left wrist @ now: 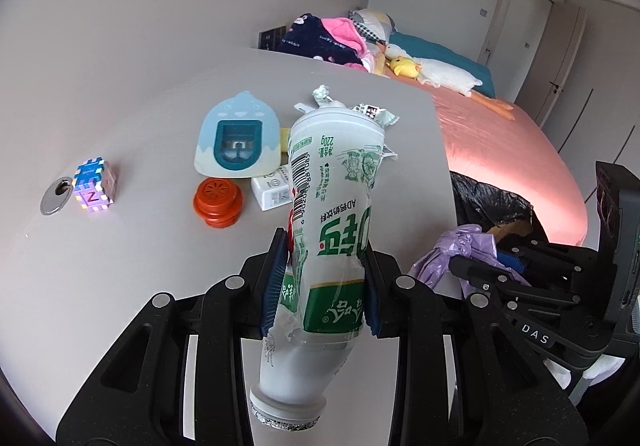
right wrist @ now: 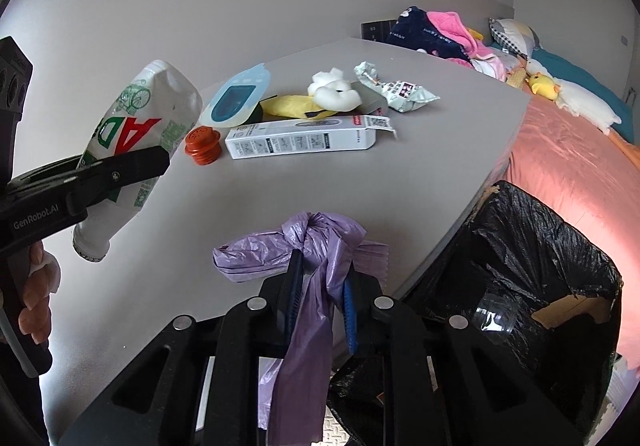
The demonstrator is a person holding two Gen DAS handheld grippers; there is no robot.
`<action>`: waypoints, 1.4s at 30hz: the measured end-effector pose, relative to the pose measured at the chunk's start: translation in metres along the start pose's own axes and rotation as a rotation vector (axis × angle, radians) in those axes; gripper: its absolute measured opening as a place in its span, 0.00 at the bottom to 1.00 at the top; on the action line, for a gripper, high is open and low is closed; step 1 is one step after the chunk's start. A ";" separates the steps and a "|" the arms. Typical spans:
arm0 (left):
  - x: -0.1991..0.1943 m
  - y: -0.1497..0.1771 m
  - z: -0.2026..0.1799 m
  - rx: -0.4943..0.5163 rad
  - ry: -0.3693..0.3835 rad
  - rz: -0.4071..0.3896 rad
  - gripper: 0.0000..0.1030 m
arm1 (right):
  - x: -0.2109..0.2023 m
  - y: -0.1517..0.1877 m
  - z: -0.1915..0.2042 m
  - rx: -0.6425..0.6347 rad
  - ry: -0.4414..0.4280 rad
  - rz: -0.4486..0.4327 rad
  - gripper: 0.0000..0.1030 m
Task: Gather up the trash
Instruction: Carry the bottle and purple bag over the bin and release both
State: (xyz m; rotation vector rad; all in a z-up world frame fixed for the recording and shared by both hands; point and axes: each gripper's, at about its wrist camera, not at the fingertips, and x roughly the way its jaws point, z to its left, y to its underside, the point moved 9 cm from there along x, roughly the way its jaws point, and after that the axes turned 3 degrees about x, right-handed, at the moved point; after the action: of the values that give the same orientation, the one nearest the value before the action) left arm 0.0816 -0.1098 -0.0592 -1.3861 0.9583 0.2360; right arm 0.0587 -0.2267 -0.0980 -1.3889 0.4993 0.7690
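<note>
My left gripper is shut on a crushed white and green drink bottle, held neck down above the grey table. The bottle also shows in the right wrist view. My right gripper is shut on a knotted purple plastic bag at the table's near edge, left of a box bin lined with a black bag. On the table lie a white carton, a crumpled wrapper, white tissue and yellow paper.
An orange cap, a blue bird-shaped gadget and a small colourful cube sit on the table. A bed with a pink cover, clothes and a plush duck lies beyond the table's right edge.
</note>
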 end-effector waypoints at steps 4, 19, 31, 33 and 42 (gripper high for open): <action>0.006 -0.004 -0.018 0.017 0.030 -0.001 0.32 | -0.010 -0.001 -0.018 0.022 0.030 -0.019 0.19; 0.021 -0.010 -0.076 0.092 0.125 0.015 0.32 | -0.043 -0.001 -0.071 0.101 0.106 -0.073 0.19; 0.039 -0.020 -0.133 0.168 0.212 0.029 0.32 | -0.078 0.001 -0.122 0.203 0.171 -0.135 0.19; 0.043 -0.019 -0.141 0.178 0.226 0.038 0.32 | -0.083 0.003 -0.131 0.221 0.182 -0.140 0.19; 0.061 -0.004 -0.190 0.245 0.302 0.108 0.32 | -0.106 0.011 -0.180 0.342 0.232 -0.164 0.19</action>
State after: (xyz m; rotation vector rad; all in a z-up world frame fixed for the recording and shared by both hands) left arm 0.0404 -0.3045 -0.0777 -1.1636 1.2695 -0.0129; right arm 0.0014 -0.4238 -0.0544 -1.1848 0.6558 0.3694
